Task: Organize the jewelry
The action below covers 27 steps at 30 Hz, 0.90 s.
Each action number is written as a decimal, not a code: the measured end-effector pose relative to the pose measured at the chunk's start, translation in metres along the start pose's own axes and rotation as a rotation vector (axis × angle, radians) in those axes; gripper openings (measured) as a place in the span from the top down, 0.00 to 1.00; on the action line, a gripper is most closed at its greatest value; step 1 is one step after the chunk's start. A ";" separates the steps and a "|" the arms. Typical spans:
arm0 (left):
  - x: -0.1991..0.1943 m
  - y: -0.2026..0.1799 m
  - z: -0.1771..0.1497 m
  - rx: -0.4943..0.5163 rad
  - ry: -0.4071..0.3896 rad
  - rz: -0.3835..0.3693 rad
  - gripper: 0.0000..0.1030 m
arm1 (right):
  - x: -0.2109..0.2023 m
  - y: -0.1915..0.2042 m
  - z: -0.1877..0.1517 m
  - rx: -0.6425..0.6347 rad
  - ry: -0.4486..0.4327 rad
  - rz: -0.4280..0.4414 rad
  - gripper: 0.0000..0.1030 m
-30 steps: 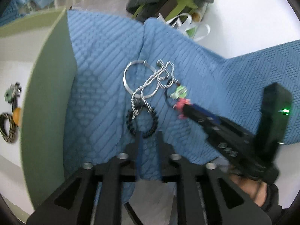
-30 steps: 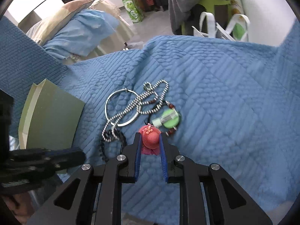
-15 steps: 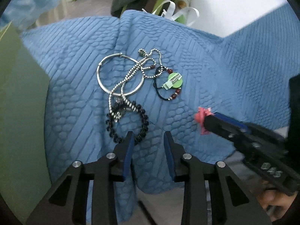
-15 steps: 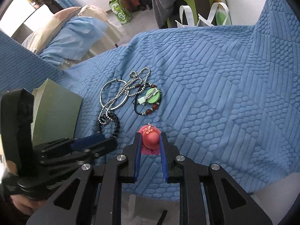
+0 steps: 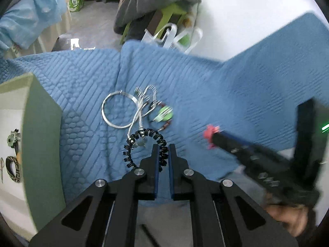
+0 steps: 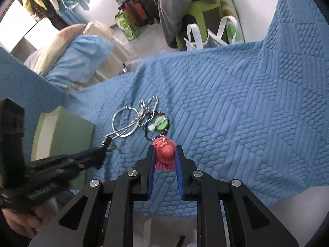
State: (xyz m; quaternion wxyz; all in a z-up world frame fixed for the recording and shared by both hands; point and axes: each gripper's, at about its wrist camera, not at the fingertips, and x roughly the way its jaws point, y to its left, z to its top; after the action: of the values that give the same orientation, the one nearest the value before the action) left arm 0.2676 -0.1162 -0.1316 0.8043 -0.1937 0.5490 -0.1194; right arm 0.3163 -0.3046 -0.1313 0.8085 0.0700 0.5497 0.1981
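Left wrist view: our left gripper [image 5: 163, 146], spread half a second ago, now pinches the black bead bracelet [image 5: 144, 144] on the blue quilt [image 5: 205, 86].
Right gripper [image 6: 164, 150]: we still clasp the pink hat charm [image 6: 164, 151].
Meaning: both pieces look ready for the green box [image 5: 41, 144].

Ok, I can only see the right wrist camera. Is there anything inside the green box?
Observer: Yes. The left wrist view shows a black-and-gold bangle on the white floor of the box.
Operator: Anything else in there?
Observer: A small green-and-silver piece lies just beyond the bangle.
Operator: What's the other one grabbing?
Observer: The left hand-held gripper has its jaws closed on the black bead bracelet.
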 end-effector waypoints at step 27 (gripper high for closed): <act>-0.138 -0.001 0.044 -0.301 -0.110 -0.471 0.93 | -0.053 0.045 0.014 -0.018 -0.096 0.028 0.84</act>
State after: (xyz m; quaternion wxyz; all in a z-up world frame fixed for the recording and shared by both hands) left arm 0.2579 -0.0532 -0.0018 0.7451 -0.4393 0.4561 -0.2093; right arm 0.3010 -0.2829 -0.0650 0.8315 0.0800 0.5077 0.2109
